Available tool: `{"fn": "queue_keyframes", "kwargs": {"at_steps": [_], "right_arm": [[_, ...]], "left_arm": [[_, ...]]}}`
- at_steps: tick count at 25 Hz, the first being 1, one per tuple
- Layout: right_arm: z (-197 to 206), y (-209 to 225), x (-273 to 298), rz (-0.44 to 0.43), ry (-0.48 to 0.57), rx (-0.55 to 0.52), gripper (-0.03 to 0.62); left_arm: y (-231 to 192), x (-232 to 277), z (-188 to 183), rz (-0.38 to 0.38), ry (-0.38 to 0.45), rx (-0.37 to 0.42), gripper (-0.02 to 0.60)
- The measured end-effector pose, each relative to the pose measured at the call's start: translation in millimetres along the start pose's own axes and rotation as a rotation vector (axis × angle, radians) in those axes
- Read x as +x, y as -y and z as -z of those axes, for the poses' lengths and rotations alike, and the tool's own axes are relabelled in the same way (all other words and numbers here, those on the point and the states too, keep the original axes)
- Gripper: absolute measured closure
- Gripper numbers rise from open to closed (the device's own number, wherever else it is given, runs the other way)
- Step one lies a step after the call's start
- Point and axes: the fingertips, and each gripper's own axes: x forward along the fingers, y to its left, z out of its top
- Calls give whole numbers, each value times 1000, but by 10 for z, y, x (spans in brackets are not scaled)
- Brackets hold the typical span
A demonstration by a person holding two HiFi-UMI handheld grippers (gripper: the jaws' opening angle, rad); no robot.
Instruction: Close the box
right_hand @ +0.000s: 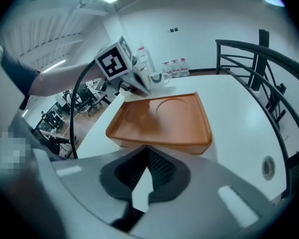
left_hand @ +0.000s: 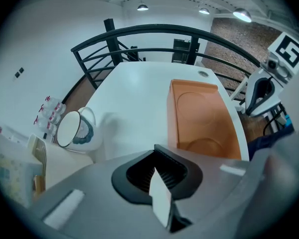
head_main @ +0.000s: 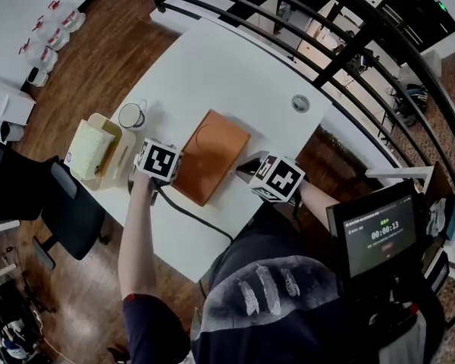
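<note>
The flat orange box (head_main: pixel 211 155) lies with its lid down on the white table (head_main: pixel 235 67). In the left gripper view the box (left_hand: pixel 202 118) is just ahead and to the right; in the right gripper view the box (right_hand: pixel 162 118) is straight ahead. My left gripper (head_main: pixel 176 165) sits at the box's left long edge and my right gripper (head_main: pixel 248 168) at its near right corner. Both the left gripper (left_hand: pixel 159 193) and the right gripper (right_hand: pixel 139 190) show their jaws drawn together with nothing between them. Whether either touches the box is hidden.
A white mug (head_main: pixel 131 116) and a cream open container (head_main: pixel 98 150) stand left of the box near the table's left edge. A round cable grommet (head_main: pixel 300 103) is at the far right. A black railing (head_main: pixel 341 44) runs behind; a tablet (head_main: pixel 379 233) is at the right.
</note>
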Motion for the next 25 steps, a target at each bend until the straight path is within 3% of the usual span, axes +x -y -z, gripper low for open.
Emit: {"fn": "queue_keyframes", "kwargs": {"at_steps": [6,11,25], "right_arm": [[-208,-79,-458,30,119,-20,589],[-232,-282,-845,19,192,-40,589],[-285,-373,-960,-14,239,-60,589]], "left_arm": [[388,-319,-63,65,77,-62,568],[782,-551,-71,92,112,-62,568],[1166,-630,109,155,140,-85,567]]}}
